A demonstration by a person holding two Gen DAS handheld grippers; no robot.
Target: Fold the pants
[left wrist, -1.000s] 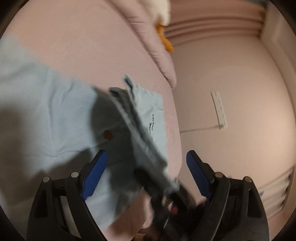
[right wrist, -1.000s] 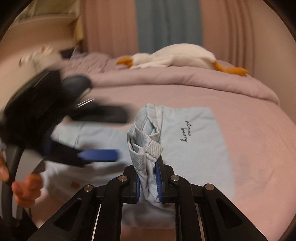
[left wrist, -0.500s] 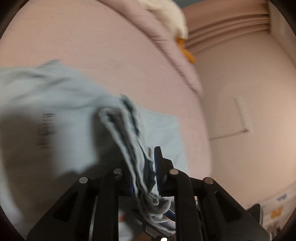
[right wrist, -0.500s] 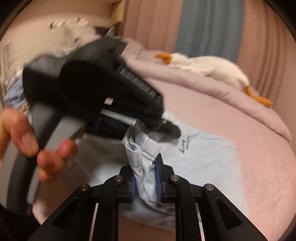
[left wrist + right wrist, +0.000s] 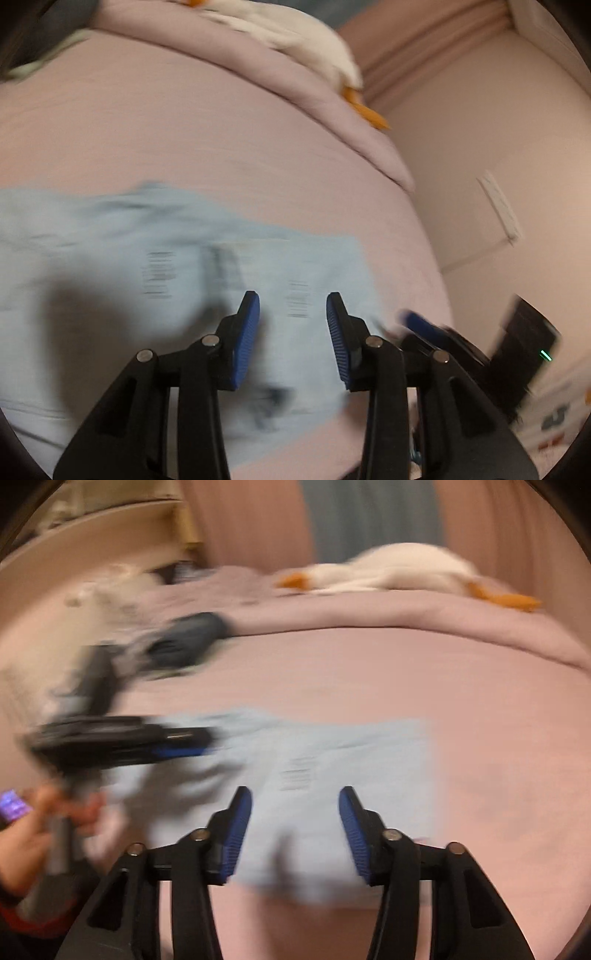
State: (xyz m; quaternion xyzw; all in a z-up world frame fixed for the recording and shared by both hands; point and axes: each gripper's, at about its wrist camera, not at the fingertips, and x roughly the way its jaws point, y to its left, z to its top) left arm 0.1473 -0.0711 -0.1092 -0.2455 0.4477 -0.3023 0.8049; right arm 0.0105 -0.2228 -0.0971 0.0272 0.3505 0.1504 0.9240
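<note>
Light blue pants (image 5: 177,273) lie flat on the pink bed, motion-blurred, with dark lettering on the cloth. They also show in the right wrist view (image 5: 332,760). My left gripper (image 5: 293,306) is open and empty just above the pants. My right gripper (image 5: 295,801) is open and empty above the pants' near edge. The left gripper also shows in the right wrist view (image 5: 184,744), blurred, over the pants' left part. The right gripper shows in the left wrist view (image 5: 424,325) at the right.
A white plush goose (image 5: 399,568) with orange feet lies on the folded duvet (image 5: 369,609) at the back. A dark bundle (image 5: 188,638) lies at the bed's left. A wall (image 5: 498,155) with a power strip (image 5: 500,206) borders the bed's right side.
Both grippers were shut on the bunched pants half a second ago. Now both are open, and the pants have dropped flat onto the bed. Both views are blurred by motion.
</note>
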